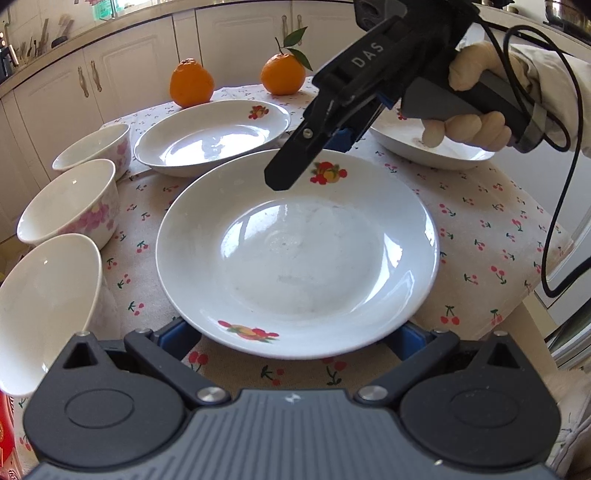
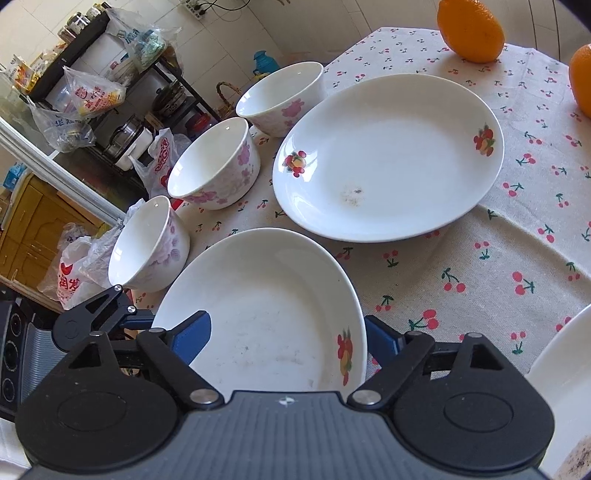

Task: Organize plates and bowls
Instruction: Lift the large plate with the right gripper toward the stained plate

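Note:
A white plate with fruit prints [image 1: 295,254] lies on the cherry-print cloth, right in front of my left gripper [image 1: 295,341]. That gripper is open, its blue fingers [image 1: 177,338] under the plate's near rim on either side. My right gripper [image 1: 314,147] is open at the plate's far rim, one finger above it and one below. In the right wrist view the same plate [image 2: 266,317] sits between its open blue fingers [image 2: 192,334]. A second plate [image 1: 212,136] [image 2: 388,155] lies behind, a third [image 1: 424,142] at the right. Three floral bowls [image 1: 70,206] [image 2: 214,166] line the left edge.
Two oranges [image 1: 192,83] [image 1: 282,74] [image 2: 471,29] sit at the table's far side. The third plate's rim [image 2: 561,387] shows at the right wrist view's right edge. A cluttered rack with bags and pots [image 2: 92,92] stands beyond the table's left edge. White cabinets [image 1: 129,66] are behind.

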A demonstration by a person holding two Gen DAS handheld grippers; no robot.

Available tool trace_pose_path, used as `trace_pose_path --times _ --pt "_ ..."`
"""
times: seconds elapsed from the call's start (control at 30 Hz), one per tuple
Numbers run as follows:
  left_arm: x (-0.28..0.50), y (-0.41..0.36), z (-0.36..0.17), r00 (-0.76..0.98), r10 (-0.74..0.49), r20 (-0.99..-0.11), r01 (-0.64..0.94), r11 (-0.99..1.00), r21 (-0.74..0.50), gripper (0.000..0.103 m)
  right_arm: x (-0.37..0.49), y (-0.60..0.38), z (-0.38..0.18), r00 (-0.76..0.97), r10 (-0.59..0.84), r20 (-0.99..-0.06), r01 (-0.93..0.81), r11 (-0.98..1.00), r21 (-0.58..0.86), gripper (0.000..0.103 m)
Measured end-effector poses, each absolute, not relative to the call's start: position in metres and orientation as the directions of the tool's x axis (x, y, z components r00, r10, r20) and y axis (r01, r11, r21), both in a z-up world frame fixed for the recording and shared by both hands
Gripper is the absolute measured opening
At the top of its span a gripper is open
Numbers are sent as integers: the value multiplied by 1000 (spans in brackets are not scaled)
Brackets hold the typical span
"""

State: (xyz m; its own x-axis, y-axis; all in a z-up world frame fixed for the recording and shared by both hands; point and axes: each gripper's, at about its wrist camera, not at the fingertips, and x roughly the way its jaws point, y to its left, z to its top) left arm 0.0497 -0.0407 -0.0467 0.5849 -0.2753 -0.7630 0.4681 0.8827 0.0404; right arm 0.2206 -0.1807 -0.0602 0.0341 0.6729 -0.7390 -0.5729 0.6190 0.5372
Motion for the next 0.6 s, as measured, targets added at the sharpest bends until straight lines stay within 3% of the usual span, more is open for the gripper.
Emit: trace_pose_path --times 0.6 --pt "50 -39 -44 575 -311 -756 489 872 13 101 217 -180 -58 15 662 -750 -550 632 547 91"
